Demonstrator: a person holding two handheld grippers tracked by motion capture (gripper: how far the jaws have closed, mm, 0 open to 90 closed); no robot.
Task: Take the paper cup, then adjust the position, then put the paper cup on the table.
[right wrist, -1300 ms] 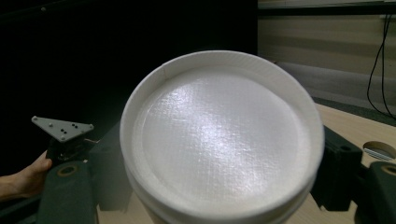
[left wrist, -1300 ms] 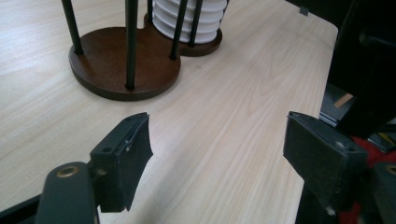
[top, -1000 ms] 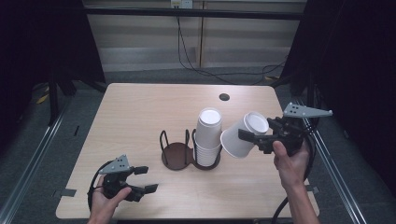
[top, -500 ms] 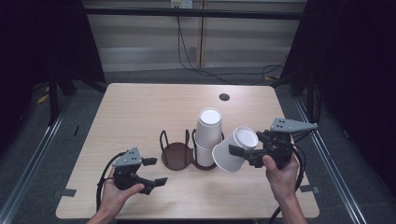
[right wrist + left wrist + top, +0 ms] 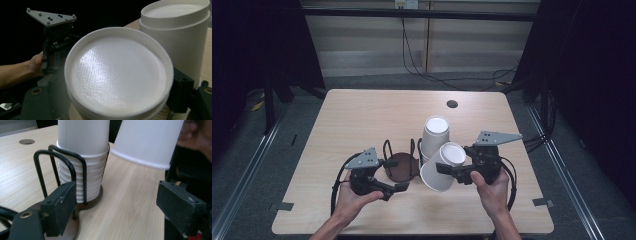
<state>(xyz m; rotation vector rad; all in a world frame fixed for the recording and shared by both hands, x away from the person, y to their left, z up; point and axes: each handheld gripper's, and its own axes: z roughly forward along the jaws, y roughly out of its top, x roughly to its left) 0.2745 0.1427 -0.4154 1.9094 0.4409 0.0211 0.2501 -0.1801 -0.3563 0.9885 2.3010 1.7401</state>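
Surface: pale wood-grain table (image 5: 362, 115) with a dark round port (image 5: 452, 104) near its far edge; dark room around it, grey floor, cables along the far wall.
Holder: black wire cup holder (image 5: 401, 159) on a brown base, mid-table; its left bay is bare.
Stack: upside-down white paper cups (image 5: 434, 136) nested in the holder's right bay; the left gripper view shows the stacked rims (image 5: 86, 178) behind the wire loops.
Loose cup: single white paper cup (image 5: 442, 167), tilted, base up, just right of the stack and off the table.
Right gripper: right gripper (image 5: 451, 170) clamped across that cup; the right gripper view shows the cup's recessed base (image 5: 117, 73) between the jaws, with the stack's top behind.
Left gripper: left gripper (image 5: 396, 176) low at the holder's near left side, jaws spread wide with nothing between; its view shows one pad (image 5: 60, 206) against the holder base.
Hands: left hand (image 5: 349, 197), right hand (image 5: 492, 187), entering from the near edge.
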